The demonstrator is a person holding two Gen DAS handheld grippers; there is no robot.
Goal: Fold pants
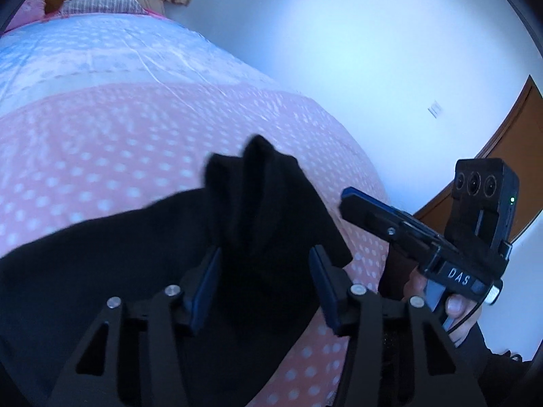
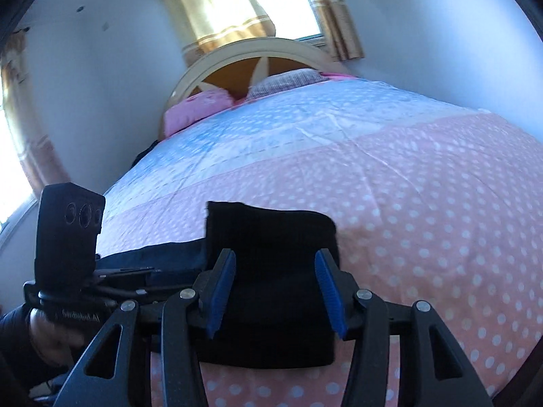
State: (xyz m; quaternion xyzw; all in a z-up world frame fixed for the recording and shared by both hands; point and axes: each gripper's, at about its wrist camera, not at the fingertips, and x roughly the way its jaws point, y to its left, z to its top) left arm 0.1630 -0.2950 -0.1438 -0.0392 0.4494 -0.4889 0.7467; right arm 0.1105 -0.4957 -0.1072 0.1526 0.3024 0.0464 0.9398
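Observation:
Black pants lie on the pink end of the bed, bunched into a raised peak in front of my left gripper. Its blue-padded jaws stand wide apart with the dark cloth between them, not pinched. In the right wrist view a folded black pants panel lies flat between the spread fingers of my right gripper, which is open. The right gripper also shows side-on at the pants' right edge in the left wrist view. The left gripper's body sits at the left over the dark cloth.
The bed cover is pink with white dots near me and pale blue farther off. Pillows rest against a curved headboard under a curtained window. A white wall and a brown door stand right of the bed. A person's hand holds the right tool.

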